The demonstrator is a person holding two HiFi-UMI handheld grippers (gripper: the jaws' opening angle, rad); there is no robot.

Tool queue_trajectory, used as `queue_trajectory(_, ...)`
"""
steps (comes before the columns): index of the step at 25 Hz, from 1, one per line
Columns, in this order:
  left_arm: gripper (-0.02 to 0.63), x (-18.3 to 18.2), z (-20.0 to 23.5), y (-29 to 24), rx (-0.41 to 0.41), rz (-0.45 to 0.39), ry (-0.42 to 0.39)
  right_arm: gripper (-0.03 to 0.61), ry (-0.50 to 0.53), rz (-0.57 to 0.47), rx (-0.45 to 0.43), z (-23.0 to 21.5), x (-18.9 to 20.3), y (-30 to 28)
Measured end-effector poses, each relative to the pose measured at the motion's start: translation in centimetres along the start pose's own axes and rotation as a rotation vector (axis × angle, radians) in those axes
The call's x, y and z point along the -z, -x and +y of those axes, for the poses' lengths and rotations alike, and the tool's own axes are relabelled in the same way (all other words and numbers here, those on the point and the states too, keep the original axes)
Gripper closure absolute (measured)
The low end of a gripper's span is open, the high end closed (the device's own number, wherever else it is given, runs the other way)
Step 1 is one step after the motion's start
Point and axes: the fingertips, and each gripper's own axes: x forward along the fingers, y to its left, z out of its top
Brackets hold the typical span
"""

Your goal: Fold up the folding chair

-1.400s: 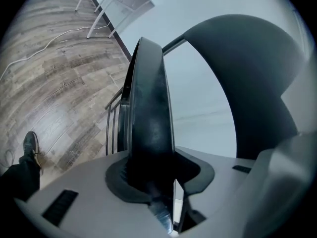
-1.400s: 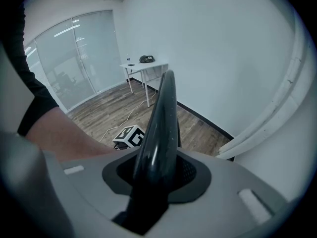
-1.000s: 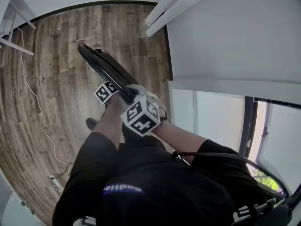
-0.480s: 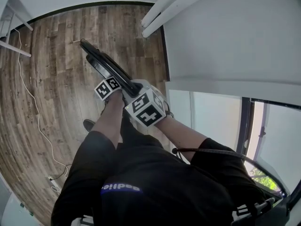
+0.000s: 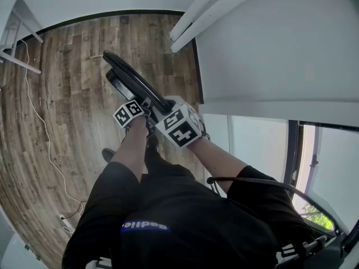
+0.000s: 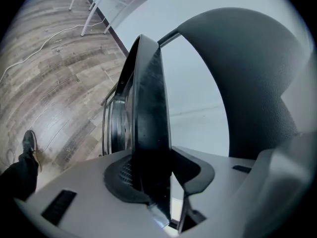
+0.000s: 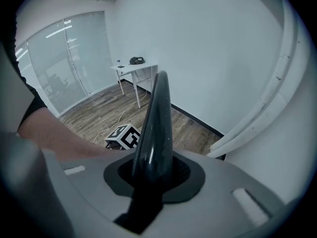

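The folding chair (image 5: 133, 84) is black and folded flat. It stands on edge over the wood floor, just in front of the person. My left gripper (image 5: 145, 112) is shut on its nearer edge; its marker cube (image 5: 128, 114) shows to the left. My right gripper (image 5: 164, 109) is shut on the same edge just beside it, and its jaws have just closed a little further. In the left gripper view the chair's edge (image 6: 148, 128) runs up between the jaws of that gripper (image 6: 153, 185). The right gripper view shows the glossy edge (image 7: 156, 123) clamped in the right gripper (image 7: 151, 175).
A white wall (image 5: 269, 43) with white rails (image 5: 196, 13) stands close on the right, with glass panels (image 5: 252, 139) below it. A cable (image 5: 39, 122) trails over the floor at left. White desk legs (image 5: 17, 32) stand far left. The person's shoe (image 5: 107, 153) is under the chair.
Both grippers and the chair have shifted a little to the right, toward the white wall. Both grips on the chair's edge are unchanged.
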Motion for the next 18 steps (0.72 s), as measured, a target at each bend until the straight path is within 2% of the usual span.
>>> queue_trajectory(13, 0.485, 0.1, 0.1, 0.5, 0.024, 0.045, -0.031, 0.502, -0.004, -0.002, -0.018, 0.0, -0.2, 0.1)
queue_trajectory(18, 0.485, 0.3, 0.6, 1.0, 0.012, 0.055, -0.004, 0.5, 0.006, 0.003, -0.024, 0.1, -0.2, 0.1)
